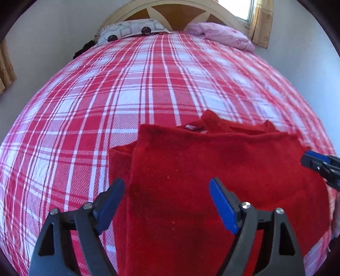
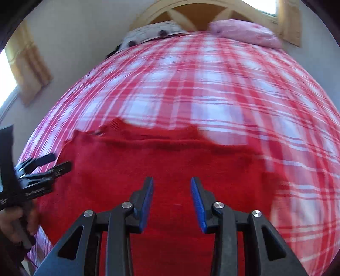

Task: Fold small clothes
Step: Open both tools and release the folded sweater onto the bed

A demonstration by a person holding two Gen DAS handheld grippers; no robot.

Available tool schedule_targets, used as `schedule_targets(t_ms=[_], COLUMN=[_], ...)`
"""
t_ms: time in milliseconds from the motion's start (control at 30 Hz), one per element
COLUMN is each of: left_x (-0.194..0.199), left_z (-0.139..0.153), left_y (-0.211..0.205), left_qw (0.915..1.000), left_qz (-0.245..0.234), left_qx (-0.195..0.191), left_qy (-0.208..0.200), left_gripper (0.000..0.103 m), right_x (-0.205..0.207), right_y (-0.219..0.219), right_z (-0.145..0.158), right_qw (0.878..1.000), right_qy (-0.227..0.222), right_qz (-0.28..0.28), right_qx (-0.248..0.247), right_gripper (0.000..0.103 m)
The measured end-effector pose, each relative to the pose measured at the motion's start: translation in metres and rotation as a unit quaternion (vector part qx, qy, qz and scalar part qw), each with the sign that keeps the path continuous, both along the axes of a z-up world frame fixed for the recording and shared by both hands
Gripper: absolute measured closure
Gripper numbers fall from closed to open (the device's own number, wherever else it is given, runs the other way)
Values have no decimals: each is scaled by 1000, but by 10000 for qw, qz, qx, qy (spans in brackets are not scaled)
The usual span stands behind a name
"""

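A red knitted garment lies folded on the red-and-white plaid bed sheet, with its collar and a white label at the far edge. My left gripper hovers over the garment's left part, open wide, with nothing pinched between its blue pads. My right gripper enters at the garment's right edge. In the right wrist view, the right gripper stands open above the middle of the red garment, jaws a hand's width apart and empty. My left gripper shows at the garment's left edge.
A patterned grey pillow and a pink pillow lie at the head of the bed below a cream arched headboard. A window with tan curtains is at the back right. A hand holds the left tool.
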State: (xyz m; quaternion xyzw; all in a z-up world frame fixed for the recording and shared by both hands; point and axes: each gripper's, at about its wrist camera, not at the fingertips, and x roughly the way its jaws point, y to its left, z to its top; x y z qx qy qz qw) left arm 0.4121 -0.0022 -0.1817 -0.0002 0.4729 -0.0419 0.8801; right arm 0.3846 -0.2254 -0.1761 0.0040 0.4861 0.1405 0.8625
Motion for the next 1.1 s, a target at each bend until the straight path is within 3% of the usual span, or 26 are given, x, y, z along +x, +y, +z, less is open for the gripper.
schedule_targets(t_ms=[100, 167, 333, 400, 500, 600, 667, 700, 800, 900, 1000, 1100], left_x=[18, 22, 23, 2, -39, -69, -75, -74, -71, -73, -83, -83], left_z=[-18, -17, -18, -10, 5, 2, -13, -17, -24, -19, -18, -22], left_y=[1, 3, 4, 8, 19, 18, 15, 15, 27, 30, 26, 31], left_qw=[9997, 9995, 9991, 9991, 9994, 9998, 9993, 9992, 9995, 9992, 9995, 9995], left_qz=[168, 261, 335, 275, 234, 73, 31, 37, 248, 363, 239, 257], left_qx=[31, 67, 54, -60, -238, 20, 363, 361, -43, -158, 22, -112], left_qy=[194, 159, 273, 304, 0, -170, -116, -135, -167, -88, -193, -166], left_gripper=[13, 7, 4, 4, 4, 4, 4, 1, 0, 0, 0, 0], right_x=[16, 18, 26, 8, -33, -65, -81, -83, -92, -103, -120, -133], right_y=[29, 38, 35, 23, 10, 7, -4, -8, -20, -28, -31, -35], right_z=[-37, -40, -35, -22, -3, -1, -19, -24, -24, -10, -8, -16], right_qw=[9986, 9978, 9977, 9983, 9989, 9984, 9978, 9975, 9975, 9972, 9953, 9939], right_qy=[260, -22, 187, 111, -228, -408, -249, -256, -528, -606, -725, -764], right_qz=[25, -54, -328, -409, -303, -121, -153, -181, -220, -413, -453, -435], right_qx=[-461, -662, -556, -399, -275, -368, -593, -639, -412, -158, -464, -667], right_gripper=[65, 65, 65, 65, 65, 63, 62, 62, 62, 62, 61, 61])
